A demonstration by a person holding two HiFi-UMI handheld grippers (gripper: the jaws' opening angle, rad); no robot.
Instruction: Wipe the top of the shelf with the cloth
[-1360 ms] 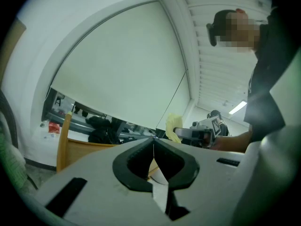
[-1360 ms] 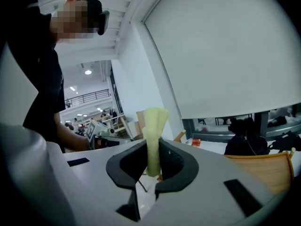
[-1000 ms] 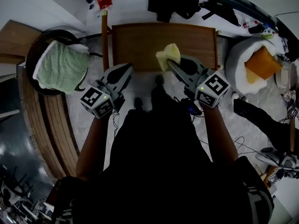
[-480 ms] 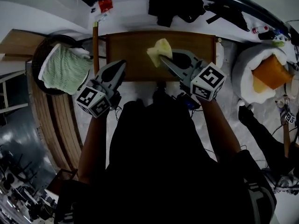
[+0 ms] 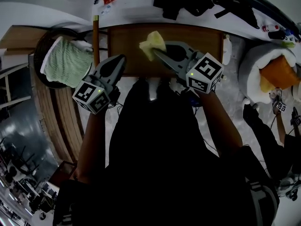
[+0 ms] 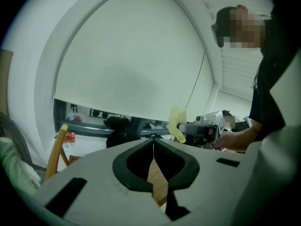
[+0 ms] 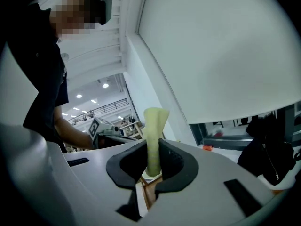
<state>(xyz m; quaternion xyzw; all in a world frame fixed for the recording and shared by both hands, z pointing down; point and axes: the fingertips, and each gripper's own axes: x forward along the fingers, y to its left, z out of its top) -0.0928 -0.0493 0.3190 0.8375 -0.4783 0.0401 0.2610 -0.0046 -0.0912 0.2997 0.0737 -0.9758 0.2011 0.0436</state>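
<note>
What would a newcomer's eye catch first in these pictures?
The pale yellow cloth stands out first, pinched in the right gripper over the brown wooden shelf top at the middle top of the head view. The left gripper is beside it, shut and empty. A green knitted bundle lies in a dark round basket at the left.

No legible text or labels
</note>
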